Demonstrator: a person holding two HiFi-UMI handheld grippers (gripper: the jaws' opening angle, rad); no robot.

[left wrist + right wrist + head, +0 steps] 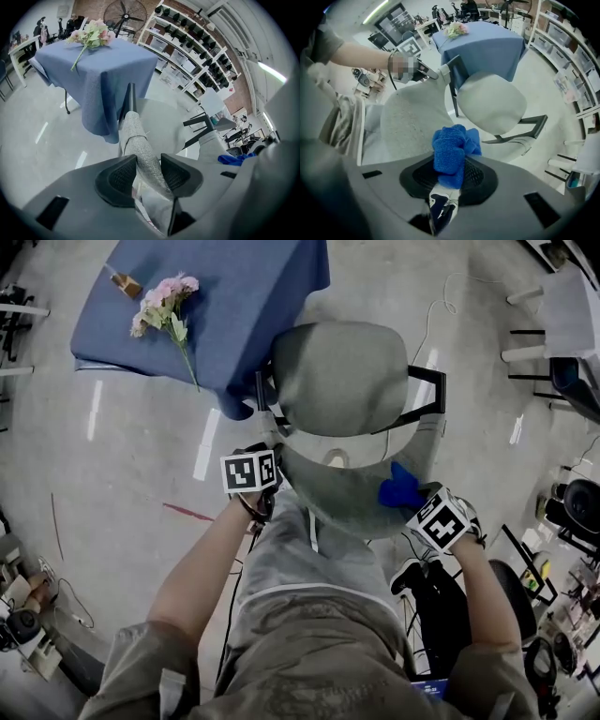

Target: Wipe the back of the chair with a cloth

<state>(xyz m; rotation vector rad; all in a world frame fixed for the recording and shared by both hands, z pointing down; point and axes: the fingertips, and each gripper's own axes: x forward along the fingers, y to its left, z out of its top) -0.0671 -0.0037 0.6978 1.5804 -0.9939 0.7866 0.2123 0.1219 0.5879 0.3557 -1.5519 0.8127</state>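
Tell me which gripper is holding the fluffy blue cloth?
The right gripper: its jaws pinch the bunched blue terry cloth. The left gripper clamps the grey fabric chair back instead.

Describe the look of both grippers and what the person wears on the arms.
The left gripper and right gripper have grey plastic bodies, black textured jaw pads. Each carries a white cube printed with black square markers. The person wears a short olive-grey sleeve on each arm; forearms bare.
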